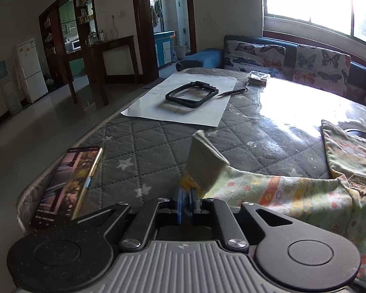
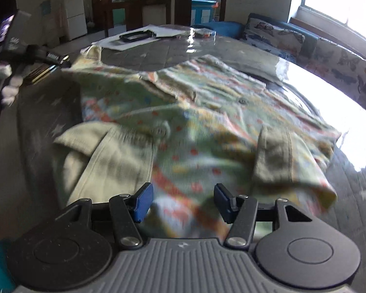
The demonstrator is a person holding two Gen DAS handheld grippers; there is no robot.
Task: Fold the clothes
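A small patterned shirt (image 2: 207,122) with pale green cuffs and buttons lies spread on the grey quilted table (image 2: 48,112). My left gripper (image 1: 187,196) is shut on the shirt's sleeve cuff (image 1: 205,163) and holds it lifted above the table; the sleeve (image 1: 280,190) trails to the right. In the right wrist view that gripper (image 2: 58,59) shows at the far left with the sleeve end. My right gripper (image 2: 181,202) is open just above the shirt's near hem, with nothing between its blue fingers (image 2: 142,201).
A phone (image 1: 68,183) lies at the table's left edge. A white paper sheet (image 1: 183,97) with a black frame (image 1: 191,94) and a pencil (image 1: 231,92) lies farther back, next to a clear box (image 1: 258,77). A sofa with butterfly cushions (image 1: 322,66) stands behind.
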